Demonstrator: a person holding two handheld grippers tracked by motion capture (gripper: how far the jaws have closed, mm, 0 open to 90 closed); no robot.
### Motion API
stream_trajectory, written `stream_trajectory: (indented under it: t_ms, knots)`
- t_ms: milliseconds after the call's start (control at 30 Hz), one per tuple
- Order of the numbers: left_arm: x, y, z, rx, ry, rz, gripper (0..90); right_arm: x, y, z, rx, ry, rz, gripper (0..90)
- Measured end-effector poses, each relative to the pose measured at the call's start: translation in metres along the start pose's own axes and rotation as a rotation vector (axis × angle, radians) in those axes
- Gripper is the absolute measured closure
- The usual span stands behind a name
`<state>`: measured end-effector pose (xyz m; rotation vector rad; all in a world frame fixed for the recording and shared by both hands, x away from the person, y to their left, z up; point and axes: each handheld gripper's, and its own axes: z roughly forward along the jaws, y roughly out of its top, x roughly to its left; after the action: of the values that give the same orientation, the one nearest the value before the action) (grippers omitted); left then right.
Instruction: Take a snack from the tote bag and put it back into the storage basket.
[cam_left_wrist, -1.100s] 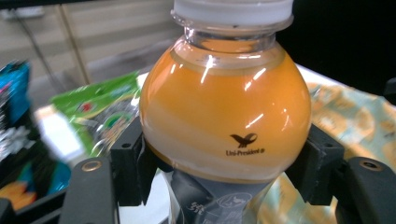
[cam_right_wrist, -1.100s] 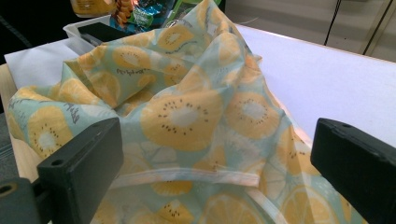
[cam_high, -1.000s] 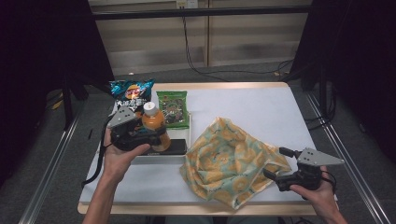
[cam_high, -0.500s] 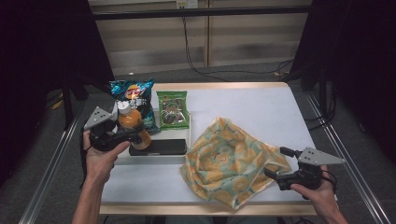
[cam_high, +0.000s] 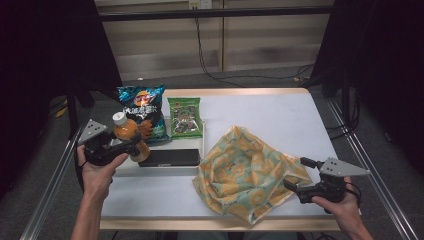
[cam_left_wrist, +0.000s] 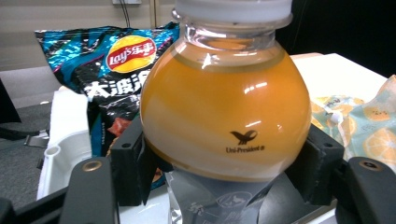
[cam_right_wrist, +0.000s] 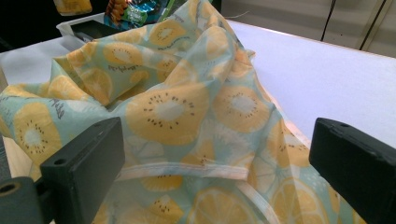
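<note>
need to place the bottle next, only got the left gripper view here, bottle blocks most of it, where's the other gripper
Observer: The right gripper sits at the near right edge of the fruit-print bag, jaws open, gripping nothing.
Operator: is the bag open for dropping it in
Observer: It lies crumpled on the table; in the right gripper view a hemmed edge lies between the jaws, but I can't tell if the mouth gapes.
Operator: what's under my bottle
Observer: The bottle, held by the left gripper, hangs over the left end of a white tray, beside a black box.
</note>
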<state>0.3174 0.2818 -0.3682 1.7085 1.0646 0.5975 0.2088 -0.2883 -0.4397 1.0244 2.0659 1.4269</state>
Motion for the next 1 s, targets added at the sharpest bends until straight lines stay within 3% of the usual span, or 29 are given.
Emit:
stream_trajectory:
  t_ms: [300, 467, 667, 833, 1000]
  knots:
    - [0.012, -0.008, -0.005, 0.0, 0.055, -0.015, 33.1, -0.002, -0.002, -0.001, 0.007, -0.005, 0.001, 3.4]
    - [0.018, -0.011, -0.007, -0.01, 0.065, -0.032, 33.1, -0.001, -0.002, -0.002, 0.009, -0.011, 0.002, 3.5]
    - [0.023, -0.02, -0.007, 0.016, 0.093, -0.024, 33.1, 0.001, -0.001, -0.001, 0.012, -0.018, -0.001, 3.4]
    - [0.025, -0.029, -0.006, 0.026, 0.127, -0.04, 33.1, 0.001, -0.002, -0.003, 0.011, -0.022, 0.0, 3.4]
    - [0.027, -0.033, -0.002, 0.03, 0.129, -0.028, 33.1, 0.001, -0.002, -0.002, 0.012, -0.018, 0.0, 3.7]
